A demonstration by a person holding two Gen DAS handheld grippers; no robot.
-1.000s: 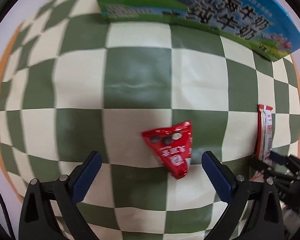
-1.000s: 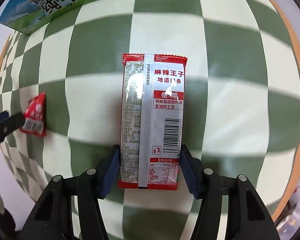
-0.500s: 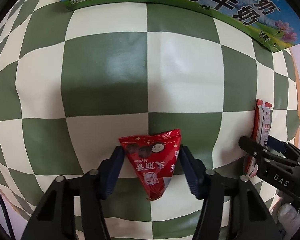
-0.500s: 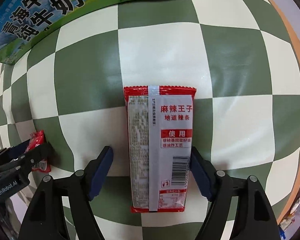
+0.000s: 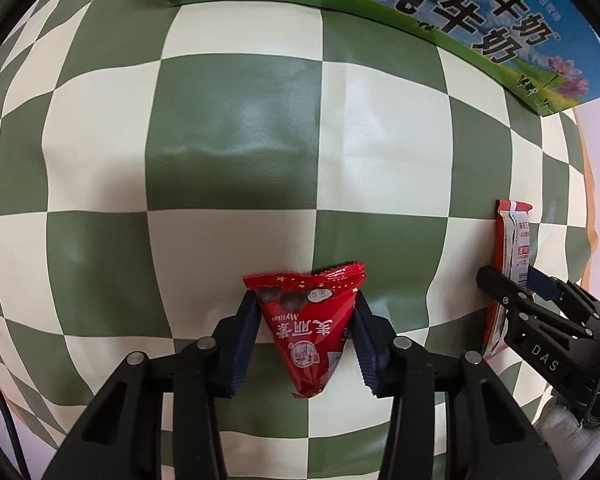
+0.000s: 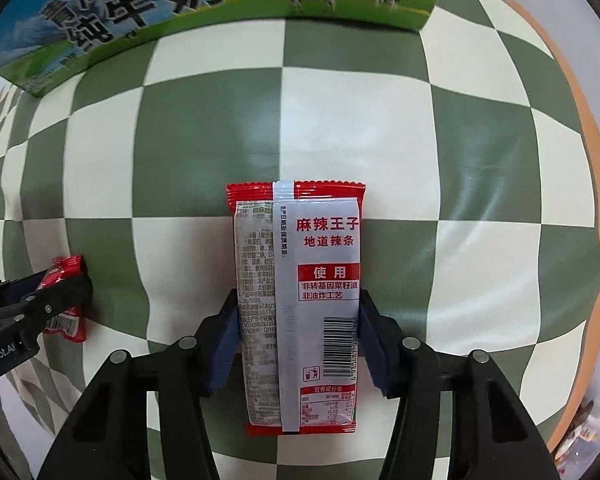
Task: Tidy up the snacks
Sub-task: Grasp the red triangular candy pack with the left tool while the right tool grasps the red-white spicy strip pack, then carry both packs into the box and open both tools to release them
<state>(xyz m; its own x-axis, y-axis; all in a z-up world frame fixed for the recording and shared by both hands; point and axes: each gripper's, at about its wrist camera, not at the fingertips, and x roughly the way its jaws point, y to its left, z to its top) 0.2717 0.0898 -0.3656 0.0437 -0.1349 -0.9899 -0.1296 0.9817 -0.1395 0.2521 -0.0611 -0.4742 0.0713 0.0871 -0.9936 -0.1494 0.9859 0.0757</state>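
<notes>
Lying on the green-and-cream checkered cloth (image 5: 236, 168), the red triangular snack packet (image 5: 306, 332) sits between the blue pads of the left gripper (image 5: 305, 334), whose jaws are closing and already touch both of its sides. Off to that packet's right, the long red-and-white spicy-strip packet (image 6: 298, 304) lies flat, seam side up, with the right gripper (image 6: 298, 340) closing narrow against its long edges. A blue-and-green milk carton (image 6: 148, 4) stands along the cloth's far edge, well apart from both.
</notes>
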